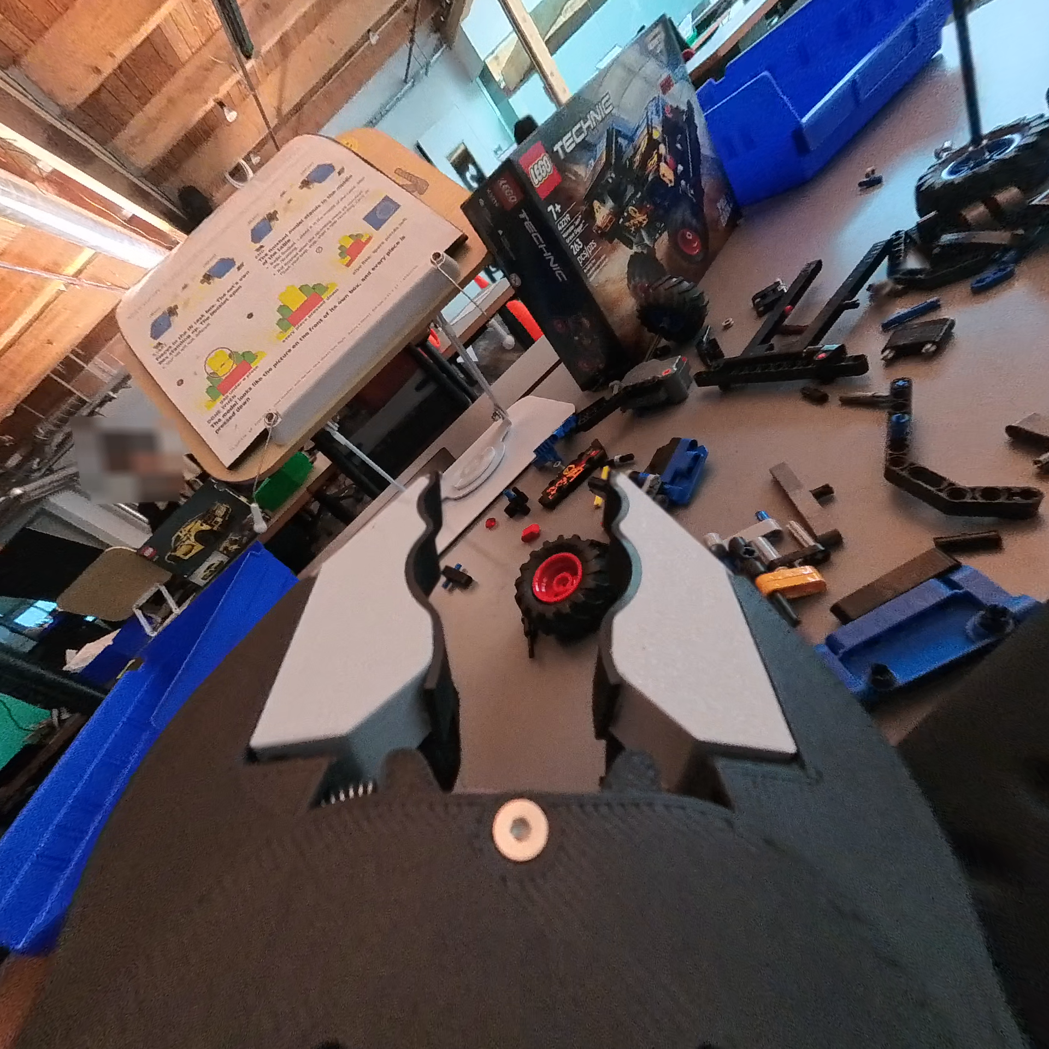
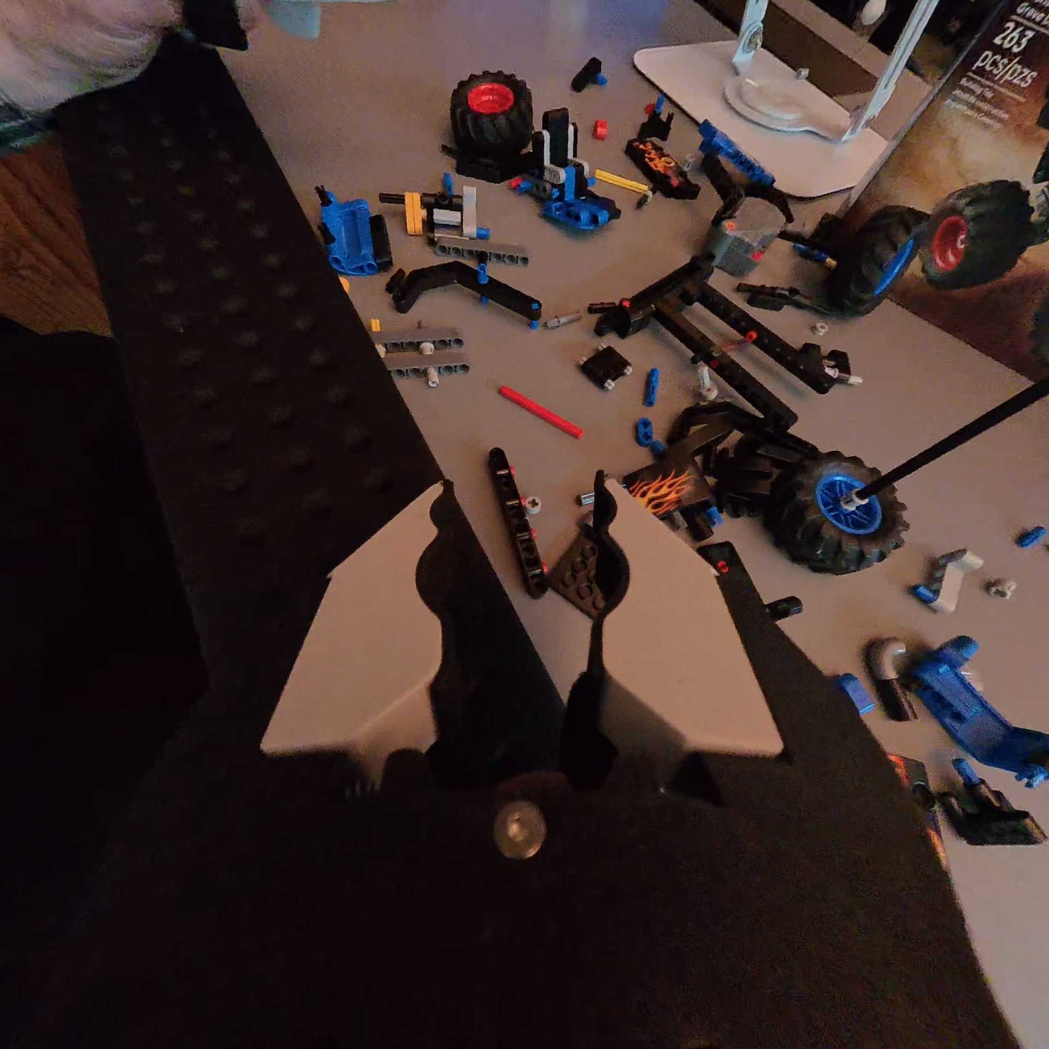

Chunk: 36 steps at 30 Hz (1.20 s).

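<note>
We see left hand-held gripper (image 1: pixel 519 567) spread wide, empty, black rubber tyre with red plastic hub (image 1: pixel 559 584) between jaws on grey desk (image 1: pixel 738 408). Right hand-held gripper (image 2: pixel 522 545) released over loose bricks. Model mostly unbuilt.

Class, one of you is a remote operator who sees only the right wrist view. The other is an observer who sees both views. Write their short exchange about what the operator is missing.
Operator: Is the left gripper holding anything?
Observer: No. Its fingers are apart and nothing is clamped between them.
Operator: What lies nearest to it?
Observer: A black wheel with a red hub lies on the table. In the left wrist view it shows in the gap between the fingers, close to one of them.
Operator: I only see a white stand base. What does it carry?
Observer: A tilted board with a printed sheet, raised above the table.
</note>
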Each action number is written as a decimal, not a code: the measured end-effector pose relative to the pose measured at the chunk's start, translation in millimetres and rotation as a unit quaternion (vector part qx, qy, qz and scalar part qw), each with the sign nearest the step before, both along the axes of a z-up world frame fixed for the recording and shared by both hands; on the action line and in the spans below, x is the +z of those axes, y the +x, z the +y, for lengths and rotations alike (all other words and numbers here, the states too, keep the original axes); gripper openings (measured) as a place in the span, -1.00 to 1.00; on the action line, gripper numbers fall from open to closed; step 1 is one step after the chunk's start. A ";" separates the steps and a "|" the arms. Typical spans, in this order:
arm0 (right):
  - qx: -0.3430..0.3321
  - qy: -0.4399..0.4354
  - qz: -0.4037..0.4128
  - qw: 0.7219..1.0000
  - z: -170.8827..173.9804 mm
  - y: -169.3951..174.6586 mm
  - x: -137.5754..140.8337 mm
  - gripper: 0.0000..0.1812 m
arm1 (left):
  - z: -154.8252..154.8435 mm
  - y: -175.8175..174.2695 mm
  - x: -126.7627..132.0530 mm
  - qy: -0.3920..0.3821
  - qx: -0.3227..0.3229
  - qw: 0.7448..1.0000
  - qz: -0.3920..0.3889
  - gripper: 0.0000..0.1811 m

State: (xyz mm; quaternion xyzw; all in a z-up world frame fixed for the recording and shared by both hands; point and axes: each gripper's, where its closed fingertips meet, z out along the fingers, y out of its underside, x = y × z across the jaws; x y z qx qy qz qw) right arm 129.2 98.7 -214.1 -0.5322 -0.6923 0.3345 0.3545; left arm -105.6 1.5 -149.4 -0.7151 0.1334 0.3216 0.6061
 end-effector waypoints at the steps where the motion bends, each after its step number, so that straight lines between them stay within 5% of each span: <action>1: 0.008 -0.007 -0.012 1.000 -2.9 2.5 -3.4 -0.45 | 0.7 -2.0 -1.1 -0.002 0.003 1.000 -0.002 -0.39; 8: 0.083 -0.072 -0.091 0.990 -25.2 13.7 -21.5 -0.56 | 1.6 -1.4 -2.0 -0.008 0.023 0.999 0.033 -0.43; 22: 0.067 -0.051 -0.083 0.993 -22.0 25.3 -23.2 -0.39 | -8.1 -17.0 14.8 0.009 0.129 0.983 0.130 -0.49; 24: 0.066 -0.050 -0.082 0.993 -20.8 28.5 -23.1 -0.38 | -25.1 -13.4 29.4 0.046 0.170 0.980 0.093 -0.47; 30: 0.076 0.006 -0.045 0.996 -24.1 36.3 -17.6 -0.44 | -89.7 99.0 55.8 0.137 0.199 0.970 0.036 -0.47; 36: 0.081 0.085 0.011 0.993 -29.4 50.1 -6.3 -0.09 | -121.4 249.7 24.9 0.075 0.187 0.978 0.044 -0.46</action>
